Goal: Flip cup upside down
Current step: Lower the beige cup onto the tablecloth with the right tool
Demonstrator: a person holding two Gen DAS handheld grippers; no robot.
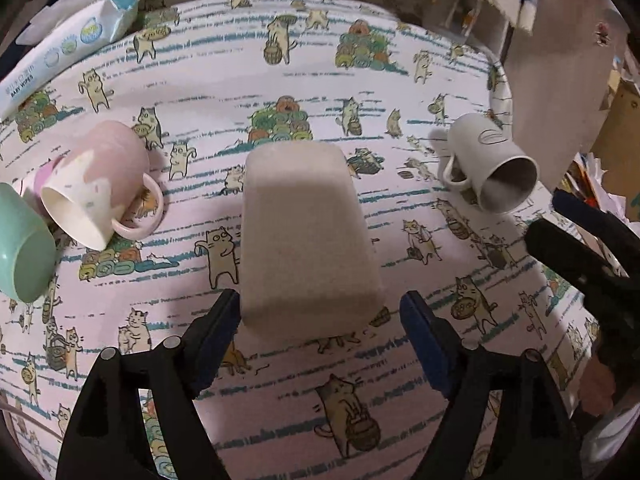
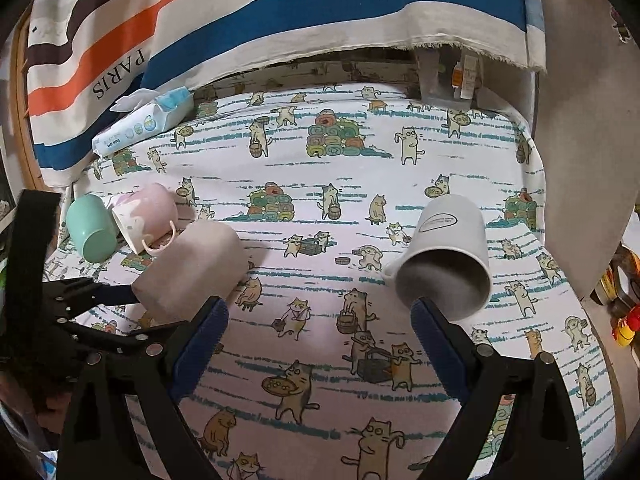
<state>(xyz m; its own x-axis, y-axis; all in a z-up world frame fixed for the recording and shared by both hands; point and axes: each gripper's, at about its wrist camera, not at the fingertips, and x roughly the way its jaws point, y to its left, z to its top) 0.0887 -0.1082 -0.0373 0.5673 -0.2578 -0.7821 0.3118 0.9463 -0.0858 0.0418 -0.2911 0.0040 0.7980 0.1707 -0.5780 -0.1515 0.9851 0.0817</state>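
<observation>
A beige cup (image 1: 308, 236) lies on its side on the cat-print tablecloth (image 1: 304, 392), its closed base towards me. My left gripper (image 1: 320, 324) is open, its blue-padded fingers on either side of the cup's near end, apart from it. The cup also shows in the right wrist view (image 2: 192, 272), with the left gripper (image 2: 100, 312) just behind it. My right gripper (image 2: 320, 332) is open and empty; its right fingertip is close to the rim of a grey mug (image 2: 448, 260) lying on its side.
A pink and white mug (image 1: 100, 184) and a mint green cup (image 1: 22, 244) lie on their sides at the left. The grey mug (image 1: 492, 168) lies near the table's right edge. A baby wipes pack (image 1: 68, 48) sits at the back left. A striped cloth (image 2: 240, 12) hangs behind.
</observation>
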